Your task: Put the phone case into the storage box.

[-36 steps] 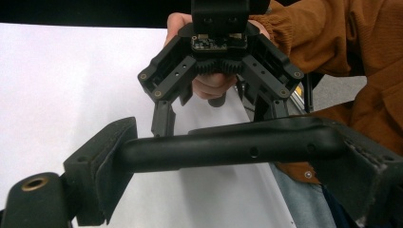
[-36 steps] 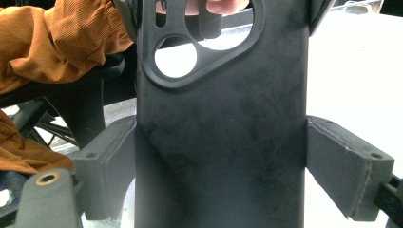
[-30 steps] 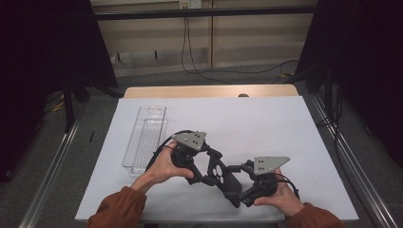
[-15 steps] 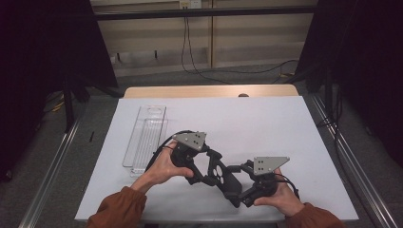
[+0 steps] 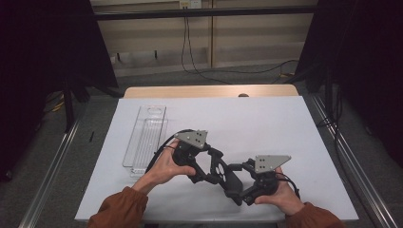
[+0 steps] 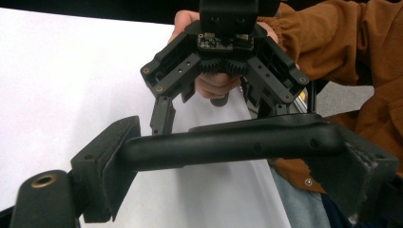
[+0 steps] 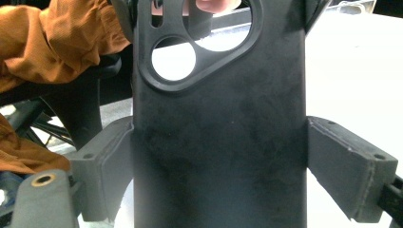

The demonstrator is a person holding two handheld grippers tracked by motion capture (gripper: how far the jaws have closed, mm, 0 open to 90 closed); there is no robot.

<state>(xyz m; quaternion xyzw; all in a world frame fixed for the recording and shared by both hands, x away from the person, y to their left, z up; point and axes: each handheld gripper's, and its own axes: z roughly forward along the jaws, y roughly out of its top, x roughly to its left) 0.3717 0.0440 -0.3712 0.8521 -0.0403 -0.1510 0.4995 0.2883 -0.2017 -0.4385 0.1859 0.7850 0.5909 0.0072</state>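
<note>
A black phone case [image 5: 227, 177] with round camera cut-outs hangs just above the white table, between my two grippers. My left gripper [image 5: 211, 175] reaches it from the left and my right gripper [image 5: 236, 186] from the right. In the left gripper view the case [image 6: 228, 142] is edge-on, spanning from one pad [image 6: 111, 166] to the other, with the left gripper [image 6: 237, 166] shut on it. The right gripper view has the case's flat face [image 7: 218, 118] upright between the pads [image 7: 351, 171], and the right gripper [image 7: 228, 168] is shut across its width.
A clear plastic tray [image 5: 145, 137] lies on the left part of the white table cover [image 5: 266, 123]. A wooden edge [image 5: 209, 91] runs along the far side. Metal rails [image 5: 52, 175] flank the table. Orange sleeves [image 5: 119, 211] come in from the near edge.
</note>
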